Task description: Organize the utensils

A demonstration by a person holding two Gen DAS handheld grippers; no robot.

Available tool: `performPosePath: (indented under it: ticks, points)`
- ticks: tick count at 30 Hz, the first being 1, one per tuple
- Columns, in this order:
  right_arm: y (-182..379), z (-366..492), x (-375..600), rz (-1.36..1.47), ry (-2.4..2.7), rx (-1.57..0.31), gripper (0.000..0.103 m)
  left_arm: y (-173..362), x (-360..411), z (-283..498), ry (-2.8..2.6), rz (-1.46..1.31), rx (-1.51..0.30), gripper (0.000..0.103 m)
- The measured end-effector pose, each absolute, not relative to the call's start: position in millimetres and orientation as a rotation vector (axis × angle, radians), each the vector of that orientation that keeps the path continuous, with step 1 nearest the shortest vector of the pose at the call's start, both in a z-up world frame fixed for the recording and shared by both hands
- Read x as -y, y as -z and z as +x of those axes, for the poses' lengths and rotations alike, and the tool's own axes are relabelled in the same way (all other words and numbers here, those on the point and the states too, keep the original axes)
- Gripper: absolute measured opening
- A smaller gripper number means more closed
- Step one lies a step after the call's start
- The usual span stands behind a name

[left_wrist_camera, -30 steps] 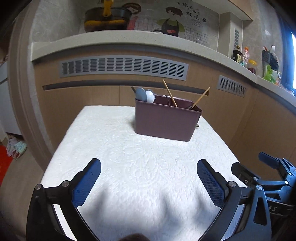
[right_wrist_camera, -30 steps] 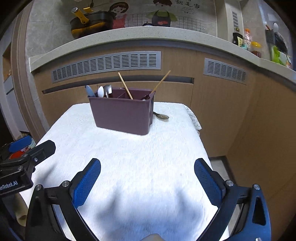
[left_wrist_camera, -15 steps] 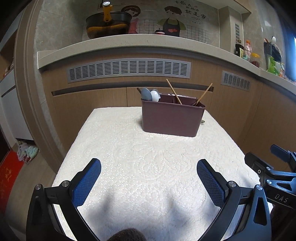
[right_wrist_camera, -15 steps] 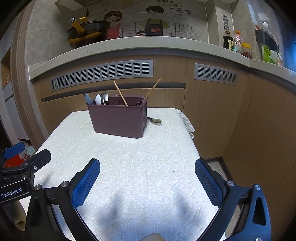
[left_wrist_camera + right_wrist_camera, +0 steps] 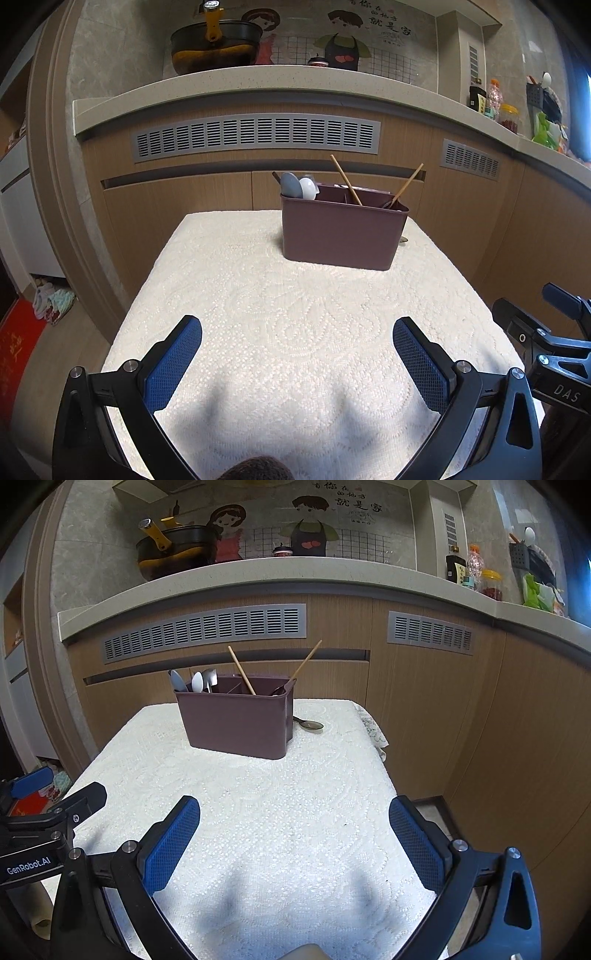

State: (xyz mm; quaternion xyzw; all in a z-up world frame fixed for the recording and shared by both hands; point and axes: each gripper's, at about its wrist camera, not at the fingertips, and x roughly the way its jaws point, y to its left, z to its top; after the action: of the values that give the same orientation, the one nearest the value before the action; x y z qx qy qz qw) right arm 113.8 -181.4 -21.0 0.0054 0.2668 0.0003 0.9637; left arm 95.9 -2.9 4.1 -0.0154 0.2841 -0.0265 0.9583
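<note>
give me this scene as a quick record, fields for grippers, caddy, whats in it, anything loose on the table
left gripper: open, empty, over the near end of the table
right gripper: open, empty, over the near end of the table
caddy: maroon, upright on the white tablecloth, far end
in caddy: two wooden chopsticks leaning apart; spoons at its left end
loose: one metal spoon flat on the cloth, right of the caddy
</note>
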Motion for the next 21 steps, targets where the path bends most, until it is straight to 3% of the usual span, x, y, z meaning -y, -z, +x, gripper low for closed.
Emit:
performPosePath:
  ticks: [21]
  points:
    - [16.8,110.5,180.6,0.003,-0.007,-0.531,0.102,-6.0,3.5,94.1,0.056,-0.013,-0.569,0.103]
